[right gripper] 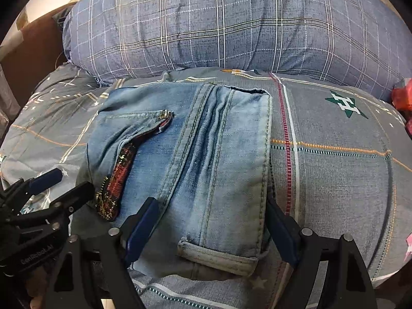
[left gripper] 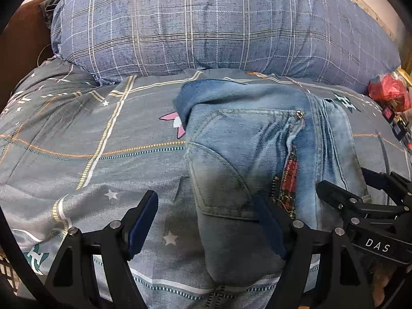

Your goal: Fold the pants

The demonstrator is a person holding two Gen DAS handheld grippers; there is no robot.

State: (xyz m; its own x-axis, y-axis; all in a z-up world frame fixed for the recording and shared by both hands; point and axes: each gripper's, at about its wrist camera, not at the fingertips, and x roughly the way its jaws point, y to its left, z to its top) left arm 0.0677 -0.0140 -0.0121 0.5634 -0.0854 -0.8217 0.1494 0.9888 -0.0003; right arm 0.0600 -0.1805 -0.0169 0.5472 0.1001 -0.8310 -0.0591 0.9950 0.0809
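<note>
Setting: bed (left gripper: 77, 139) dressed in a grey-blue cover printed with stars and stripes, a large blue plaid pillow (left gripper: 219, 28) lying across its far end.
Left wrist view, pants: folded light-blue denim pants (left gripper: 244, 141) lie on the bed cover just in front of the pillow, a zip pocket and a red tartan strip showing on top.
Left wrist view, left gripper: left gripper (left gripper: 206, 228) points steeply down at the near end of the pants, jaws wide; one blue pad sits over bare cover, the other over the denim, and nothing is pinched.
Left wrist view, right gripper: right gripper (left gripper: 360, 188) enters from the right edge, close to the pants' right side.
Left wrist view, clutter: red packaging (left gripper: 388, 92) sits at the bed's far right edge.
Right wrist view, pants: the folded pants (right gripper: 200, 159) fill the centre, a leg hem turned toward the camera, the leg's outer edge running along a red stripe in the cover.
Right wrist view, right gripper: right gripper (right gripper: 213, 231) has its jaws wide, straddling the leg near the hem; whether the pads touch the cloth cannot be told.
Right wrist view, left gripper: left gripper (right gripper: 59, 188) shows at lower left, beside the tartan strip, jaws apart.
</note>
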